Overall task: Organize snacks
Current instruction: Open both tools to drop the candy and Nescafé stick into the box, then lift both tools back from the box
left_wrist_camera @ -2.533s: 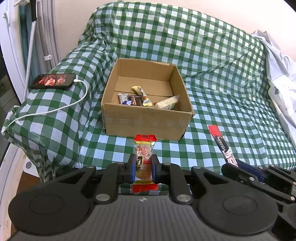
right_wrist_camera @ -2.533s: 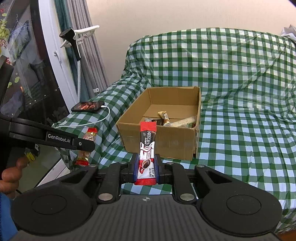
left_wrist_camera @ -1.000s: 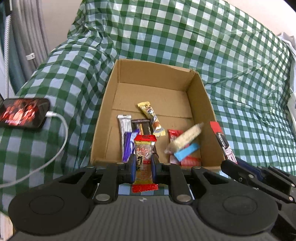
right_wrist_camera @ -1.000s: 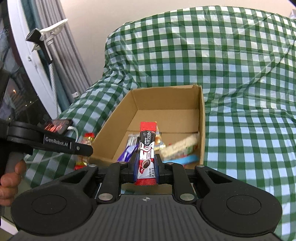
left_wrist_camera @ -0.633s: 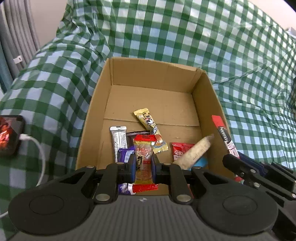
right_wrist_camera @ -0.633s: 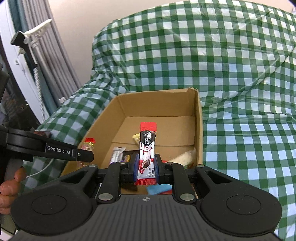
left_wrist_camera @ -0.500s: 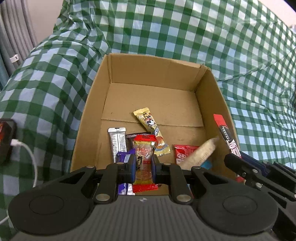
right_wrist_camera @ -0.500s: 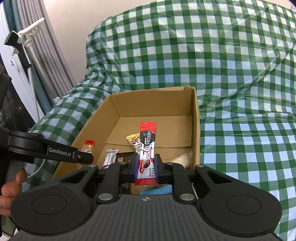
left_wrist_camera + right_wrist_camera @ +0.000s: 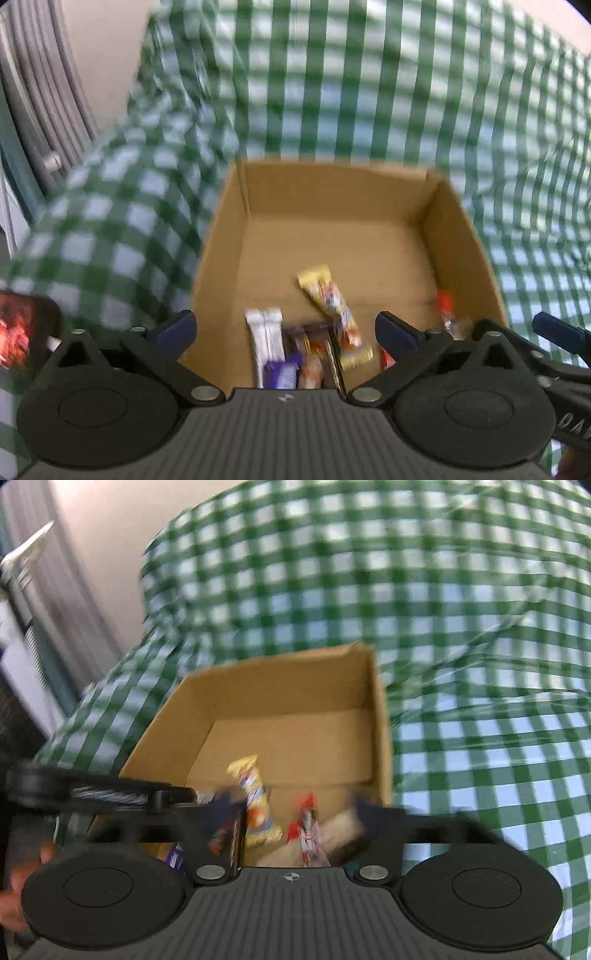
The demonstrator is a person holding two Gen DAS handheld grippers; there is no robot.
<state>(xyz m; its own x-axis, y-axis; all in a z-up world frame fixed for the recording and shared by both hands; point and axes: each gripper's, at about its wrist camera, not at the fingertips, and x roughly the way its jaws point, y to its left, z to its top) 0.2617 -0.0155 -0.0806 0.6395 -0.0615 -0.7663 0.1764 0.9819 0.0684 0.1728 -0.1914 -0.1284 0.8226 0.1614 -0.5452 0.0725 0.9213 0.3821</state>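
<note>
Both pictures are blurry. The left gripper (image 9: 284,330) hangs over the near end of a brown cardboard box (image 9: 458,236), and its fingers (image 9: 173,328) are spread wide apart with nothing between them. The right gripper (image 9: 295,816) is over the same box from the other side; its fingers (image 9: 373,818) are spread apart too and hold nothing — though they are smeared by blur.

The box sits on a green and white checked cloth (image 9: 332,81) that covers a sofa. The snacks are inside the box, bunched at the near end. There is a yellow snack bar (image 9: 332,310) lying at a slant, a white packet (image 9: 266,336) beside it, a purple wrapper (image 9: 280,373) close to the left gripper's body, and a small orange and red packet (image 9: 312,365) next to the purple one. In the right wrist view a red and white stick packet (image 9: 308,827) is tilted among them, next to a pale bar (image 9: 340,830).

A phone (image 9: 22,332) with a lit screen lies on the cloth to the left of the box.
</note>
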